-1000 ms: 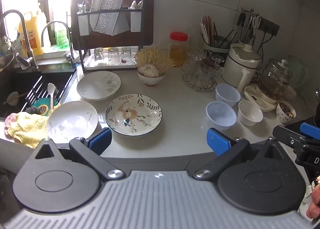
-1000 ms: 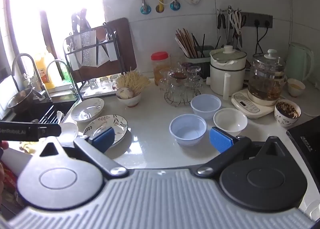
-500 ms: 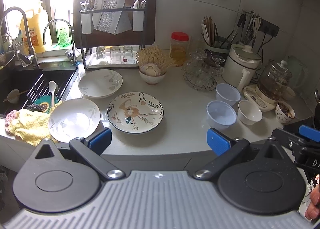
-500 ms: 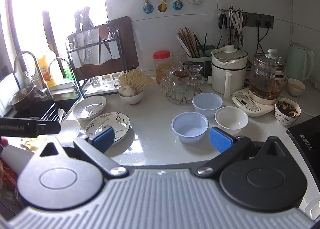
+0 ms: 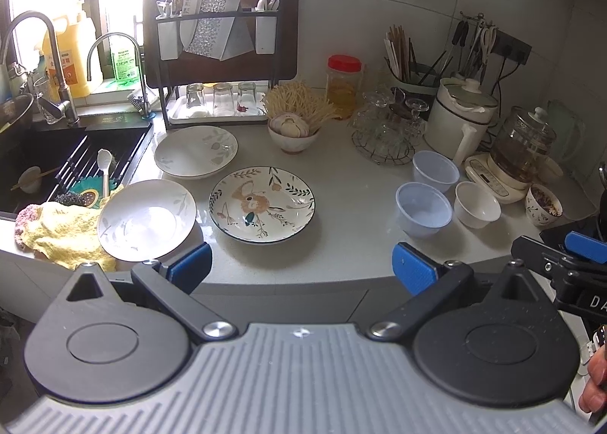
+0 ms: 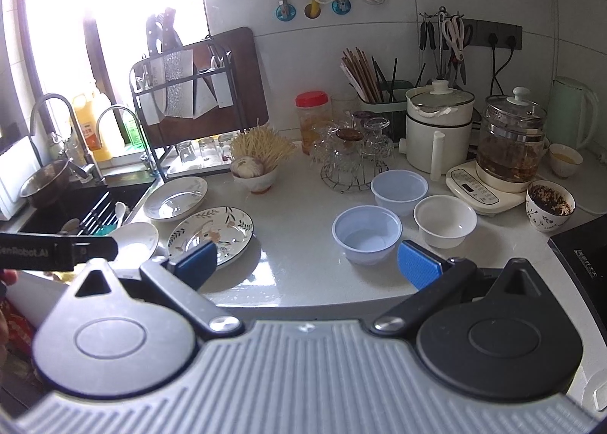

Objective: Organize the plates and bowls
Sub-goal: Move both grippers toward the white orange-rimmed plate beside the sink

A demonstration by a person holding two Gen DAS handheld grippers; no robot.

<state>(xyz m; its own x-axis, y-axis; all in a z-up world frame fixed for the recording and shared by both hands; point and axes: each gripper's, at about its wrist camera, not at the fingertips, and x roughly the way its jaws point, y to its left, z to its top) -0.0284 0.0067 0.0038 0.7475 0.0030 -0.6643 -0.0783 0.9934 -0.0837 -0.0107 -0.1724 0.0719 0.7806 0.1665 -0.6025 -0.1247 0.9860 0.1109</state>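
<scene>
Three plates lie on the white counter at the left: a flower-patterned plate point(image 5: 261, 202) point(image 6: 210, 235), a white plate point(image 5: 146, 219) by the sink edge, and a white plate point(image 5: 195, 151) point(image 6: 175, 198) behind them. Two translucent blue plastic bowls point(image 5: 424, 212) point(image 5: 435, 170) and a white ceramic bowl point(image 5: 476, 204) sit at the right; they also show in the right wrist view as the near blue bowl point(image 6: 366, 233), the far blue bowl point(image 6: 399, 191) and the white bowl point(image 6: 444, 219). My left gripper point(image 5: 301, 271) is open and empty before the counter edge. My right gripper point(image 6: 307, 263) is open and empty, facing the bowls.
A sink point(image 5: 49, 164) with a yellow cloth point(image 5: 60, 233) is at the left. A dish rack point(image 5: 220, 54) with glasses stands behind. A bowl of garlic and noodles point(image 5: 294, 126), glassware on a wire stand point(image 5: 383, 126), a cooker point(image 5: 459, 119), a glass kettle point(image 5: 523, 153) and a patterned cup point(image 5: 542, 204) crowd the back right.
Both grippers have drawn back a little from the counter, so the plates and bowls sit slightly farther away. Both stay open and empty.
</scene>
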